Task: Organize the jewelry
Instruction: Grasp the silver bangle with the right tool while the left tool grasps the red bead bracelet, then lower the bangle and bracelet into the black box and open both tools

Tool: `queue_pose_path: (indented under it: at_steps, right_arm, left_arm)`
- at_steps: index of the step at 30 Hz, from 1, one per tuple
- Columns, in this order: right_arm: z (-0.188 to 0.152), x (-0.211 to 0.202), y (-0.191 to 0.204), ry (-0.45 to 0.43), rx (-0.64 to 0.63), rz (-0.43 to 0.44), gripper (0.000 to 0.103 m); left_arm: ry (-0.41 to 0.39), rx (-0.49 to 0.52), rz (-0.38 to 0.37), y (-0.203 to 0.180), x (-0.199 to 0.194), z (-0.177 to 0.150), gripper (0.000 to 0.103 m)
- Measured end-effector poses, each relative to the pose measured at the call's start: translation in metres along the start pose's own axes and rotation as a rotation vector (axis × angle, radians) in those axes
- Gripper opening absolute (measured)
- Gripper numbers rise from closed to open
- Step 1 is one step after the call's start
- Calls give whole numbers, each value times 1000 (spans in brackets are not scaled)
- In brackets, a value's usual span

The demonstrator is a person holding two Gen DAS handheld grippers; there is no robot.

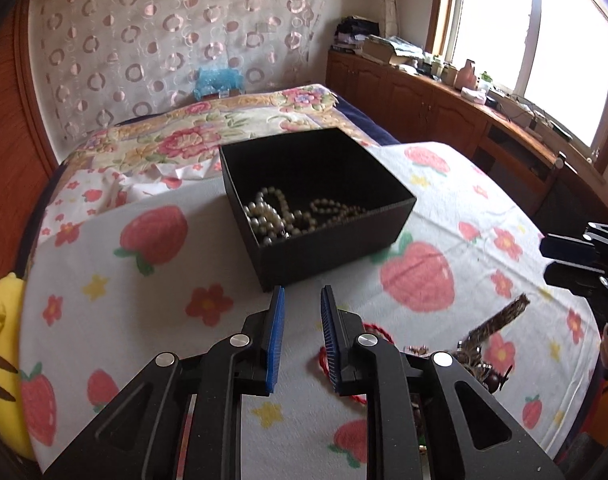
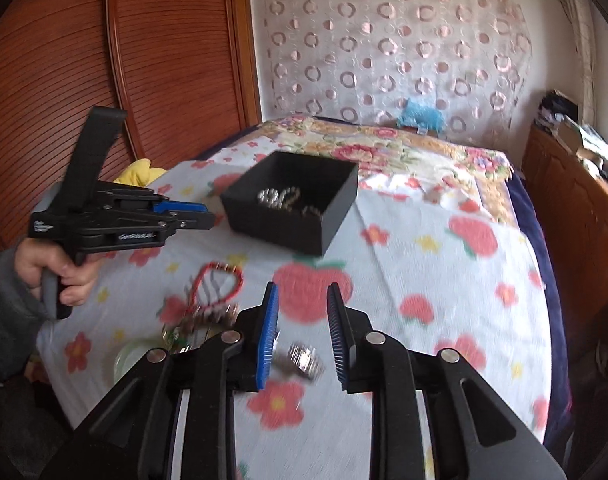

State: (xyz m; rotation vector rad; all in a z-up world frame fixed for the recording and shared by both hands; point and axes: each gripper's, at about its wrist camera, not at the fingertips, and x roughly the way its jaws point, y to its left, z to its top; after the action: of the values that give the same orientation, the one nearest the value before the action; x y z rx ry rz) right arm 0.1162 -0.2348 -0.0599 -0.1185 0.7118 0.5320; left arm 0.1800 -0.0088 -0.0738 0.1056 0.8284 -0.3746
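While both grippers hung over the bed, the open black cardboard box (image 1: 316, 204) sat on the white sheet w/ pink strawberry & flower print (image 1: 152, 296), holding a tangle of cream pearl necklaces (image 1: 280, 216) in its near corner. The left gripper (image 1: 303, 300), black w/ blue ribbed pads, had its jaws a little apart & nothing between them; it pointed down toward the sheet just short of the box's near wall. A red twisted cord bracelet (image 1: 370, 330) lay on the sheet partly behind its right finger, and beside that a small heap of brownish beaded jewelry w/ a furry tassel (image 1: 492, 332).

From the right wrist view the right gripper (image 2: 303, 298) had its jaws apart too, wider than the left's, empty. Below & between its fingers on the sheet lay a blurred silvery metal piece (image 2: 304, 360), maybe a ring or watch band, couldn't tell. Left of it, blurred, were the red cord loop & the mixed pile, plus a pale green round thing (image 2: 132, 356) at the sheet's edge. A hand (image 2: 60, 276) in a grey sleeve gripped the left tool's handle, well left of the box.

A yellow plush toy (image 1: 0, 332) sat at the bed's left edge; a floral quilt (image 1: 208, 128) covered the far part of the bed.
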Motion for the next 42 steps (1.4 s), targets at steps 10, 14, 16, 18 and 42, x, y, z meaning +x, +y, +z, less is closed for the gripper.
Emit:
queue_pose_path:
  at_steps: [10, 14, 16, 18, 42]
  right_arm:
    - [-36, 24, -4, 95, 47, -54, 31]
    - [-40, 38, -10, 119, 60, -75, 22]
    - [-39, 42, -15, 121, 64, -78, 11]
    - [-37, 44, -20, 117, 73, -87, 6]
    - [13, 49, -41, 22, 21, -94, 5]
  left_arm:
    - [64, 37, -5, -8, 17, -13, 17]
    - [83, 34, -12, -7, 21, -15, 17]
    - [83, 33, -17, -6, 22, -16, 17]
    - [85, 35, -22, -6, 22, -15, 17]
    - [86, 79, 15, -9, 26, -16, 7]
